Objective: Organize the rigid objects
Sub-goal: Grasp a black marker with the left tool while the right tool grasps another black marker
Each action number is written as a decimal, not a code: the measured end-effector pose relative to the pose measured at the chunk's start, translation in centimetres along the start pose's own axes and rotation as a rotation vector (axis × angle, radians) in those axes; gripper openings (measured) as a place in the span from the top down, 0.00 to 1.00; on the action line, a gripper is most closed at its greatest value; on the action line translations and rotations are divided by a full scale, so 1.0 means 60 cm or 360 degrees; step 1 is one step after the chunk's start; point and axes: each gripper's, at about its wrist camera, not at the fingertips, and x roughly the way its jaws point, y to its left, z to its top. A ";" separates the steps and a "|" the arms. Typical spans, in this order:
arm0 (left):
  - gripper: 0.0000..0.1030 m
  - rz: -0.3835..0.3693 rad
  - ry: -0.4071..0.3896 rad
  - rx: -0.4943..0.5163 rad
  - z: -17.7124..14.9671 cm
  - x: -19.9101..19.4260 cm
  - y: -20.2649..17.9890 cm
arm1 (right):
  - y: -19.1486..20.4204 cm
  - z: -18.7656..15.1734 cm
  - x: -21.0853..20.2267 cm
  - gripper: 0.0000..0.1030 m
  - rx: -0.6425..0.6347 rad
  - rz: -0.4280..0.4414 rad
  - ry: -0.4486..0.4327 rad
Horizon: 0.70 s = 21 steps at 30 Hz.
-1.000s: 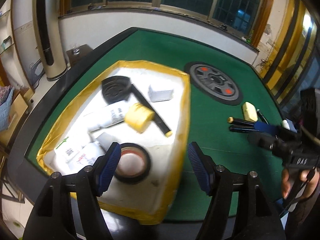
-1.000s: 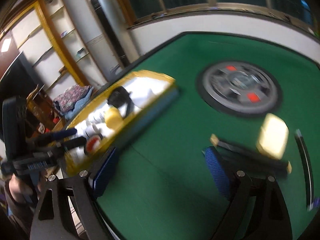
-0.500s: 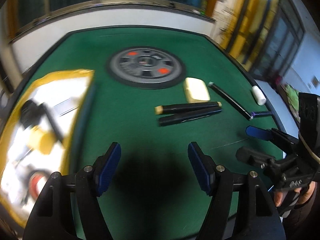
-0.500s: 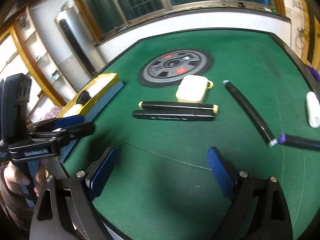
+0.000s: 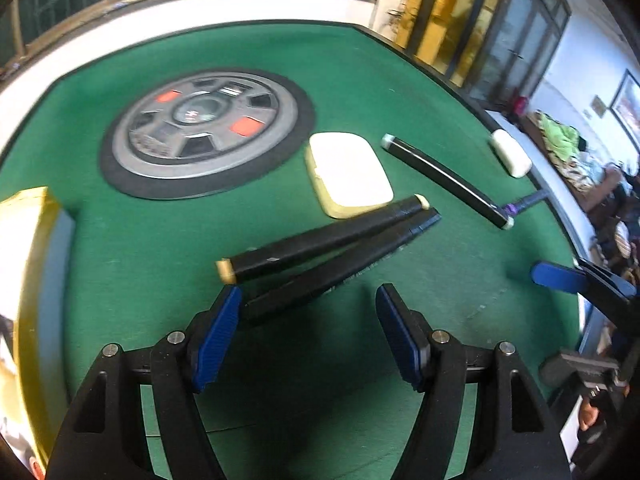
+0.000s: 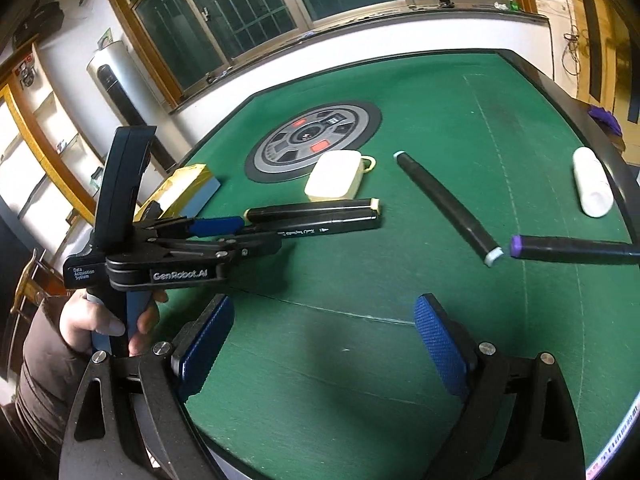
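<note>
Markers lie scattered on the green tabletop (image 5: 360, 80) in front of me. My left tongs (image 5: 310, 312) hang released, pads apart, with the near end of an all-black marker (image 5: 340, 268) just reaching between them; no pad presses on it. Touching that marker along its side lies a second black marker with cream caps (image 5: 320, 240). Just beyond the pair sits a cream case (image 5: 350, 172), and behind it the grey round centrepiece (image 5: 204, 128). A third black marker with pale ends (image 6: 444, 204) lies off to the right, its tip near a purple-capped marker (image 6: 572, 249). A white cylinder (image 6: 592, 188) rests near the right edge. My right tongs (image 6: 324, 344) stand wide and released, nothing between them. A yellow-rimmed tray (image 5: 32, 280) sits at the left.
</note>
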 end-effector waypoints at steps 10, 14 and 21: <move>0.34 -0.0140 0.0022 0.0179 -0.009 -0.031 -0.062 | -0.029 0.003 -0.009 0.14 0.0070 -0.0019 -0.0025; 0.34 -0.0110 0.0033 0.0223 0.008 -0.012 -0.082 | -0.038 0.004 -0.015 0.14 0.0089 -0.0033 -0.0028; 0.81 -0.0035 0.0083 0.0315 0.015 0.027 -0.105 | -0.051 0.007 -0.019 0.14 0.0127 -0.0056 -0.0035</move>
